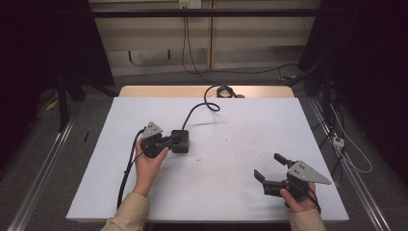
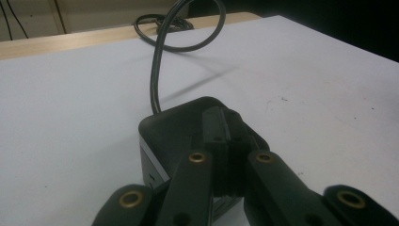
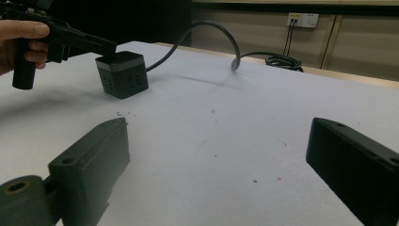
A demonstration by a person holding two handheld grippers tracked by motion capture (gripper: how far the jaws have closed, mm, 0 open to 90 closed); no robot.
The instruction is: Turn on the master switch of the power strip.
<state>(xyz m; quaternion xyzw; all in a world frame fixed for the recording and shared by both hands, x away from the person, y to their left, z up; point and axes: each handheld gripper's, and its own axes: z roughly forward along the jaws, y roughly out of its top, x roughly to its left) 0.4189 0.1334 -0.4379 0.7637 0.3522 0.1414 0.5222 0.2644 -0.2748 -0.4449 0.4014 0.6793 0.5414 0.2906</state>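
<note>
1. High view: the left gripper (image 1: 174,140) rests its tips on the black cube-shaped plastic power block (image 1: 181,141); the right gripper (image 1: 269,167), jaws apart, lies well to the block's right.
2. Left gripper view: jaws pressed together on top of the block (image 2: 164,132); its black cable (image 2: 157,70) rises beyond.
3. Right gripper view: jaws spread wide, nothing between; the block (image 3: 122,75) stands far ahead at the left.

dim room, soft shadows, blurred foreground

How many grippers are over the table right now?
2. The left gripper rests shut on top of the black cube at left of centre; the right gripper hangs open over the near right of the table.
</note>
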